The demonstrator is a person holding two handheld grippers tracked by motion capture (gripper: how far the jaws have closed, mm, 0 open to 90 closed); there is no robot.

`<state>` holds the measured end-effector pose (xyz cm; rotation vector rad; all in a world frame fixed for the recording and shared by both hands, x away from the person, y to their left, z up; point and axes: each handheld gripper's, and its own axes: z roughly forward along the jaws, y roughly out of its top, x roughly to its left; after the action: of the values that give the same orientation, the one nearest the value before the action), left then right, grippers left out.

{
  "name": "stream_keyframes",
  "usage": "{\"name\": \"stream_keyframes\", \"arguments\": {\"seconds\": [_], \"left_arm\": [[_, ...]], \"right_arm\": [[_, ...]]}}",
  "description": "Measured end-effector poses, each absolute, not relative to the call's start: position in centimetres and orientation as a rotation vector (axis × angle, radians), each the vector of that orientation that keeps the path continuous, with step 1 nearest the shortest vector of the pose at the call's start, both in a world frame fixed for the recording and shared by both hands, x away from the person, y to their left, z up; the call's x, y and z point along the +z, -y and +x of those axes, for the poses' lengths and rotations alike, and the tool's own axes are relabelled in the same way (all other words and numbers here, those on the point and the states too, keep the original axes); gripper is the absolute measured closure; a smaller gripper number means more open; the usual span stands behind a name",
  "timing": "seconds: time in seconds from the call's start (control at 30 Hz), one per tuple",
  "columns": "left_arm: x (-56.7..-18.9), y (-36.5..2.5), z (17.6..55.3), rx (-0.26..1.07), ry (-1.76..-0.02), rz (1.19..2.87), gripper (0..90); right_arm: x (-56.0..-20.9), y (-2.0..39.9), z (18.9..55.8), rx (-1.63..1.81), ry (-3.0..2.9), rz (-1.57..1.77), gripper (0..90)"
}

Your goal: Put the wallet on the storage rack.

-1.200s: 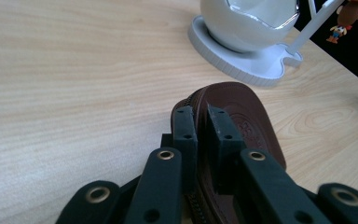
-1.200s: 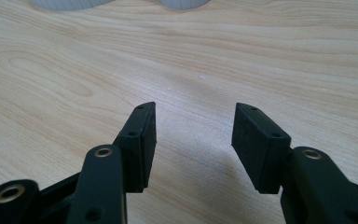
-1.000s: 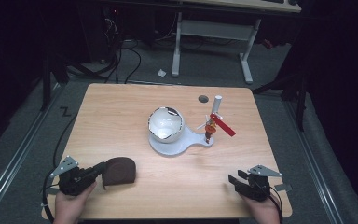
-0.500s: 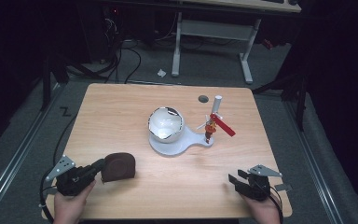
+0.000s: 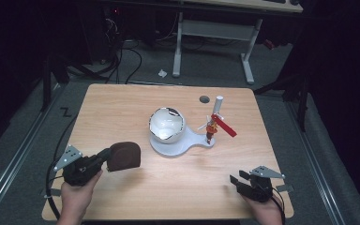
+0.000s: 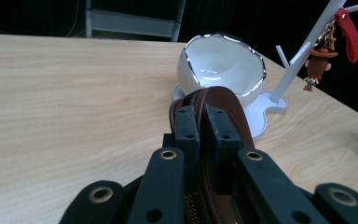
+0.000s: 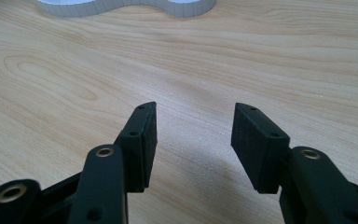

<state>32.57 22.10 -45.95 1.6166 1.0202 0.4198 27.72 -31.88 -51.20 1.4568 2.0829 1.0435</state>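
1. I have the left gripper (image 5: 104, 156) with its fingers (image 6: 186, 133) clamped on the brown zip pouch (image 5: 124, 156), near the counter's (image 5: 122, 108) front left corner.
2. The pouch's zipped edge sits between the pads; whether its base touches the wood I cannot tell.
3. The right gripper (image 5: 236, 180) rests near the front right corner, fingers apart, holding nothing.
4. Judgement: grasp done; placing, perhaps at the white bowl stand (image 5: 168, 125) mid-counter, remains.
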Motion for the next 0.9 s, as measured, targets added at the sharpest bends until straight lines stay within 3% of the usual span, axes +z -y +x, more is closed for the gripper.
{"name": "stream_keyframes", "arguments": {"seconds": [0.9], "left_arm": [[-42.7,-16.0,39.7,0.46,-1.004,1.616,84.6]], "right_arm": [[-51.1,32.4,27.6,1.062,-2.08,1.454,51.0]]}}
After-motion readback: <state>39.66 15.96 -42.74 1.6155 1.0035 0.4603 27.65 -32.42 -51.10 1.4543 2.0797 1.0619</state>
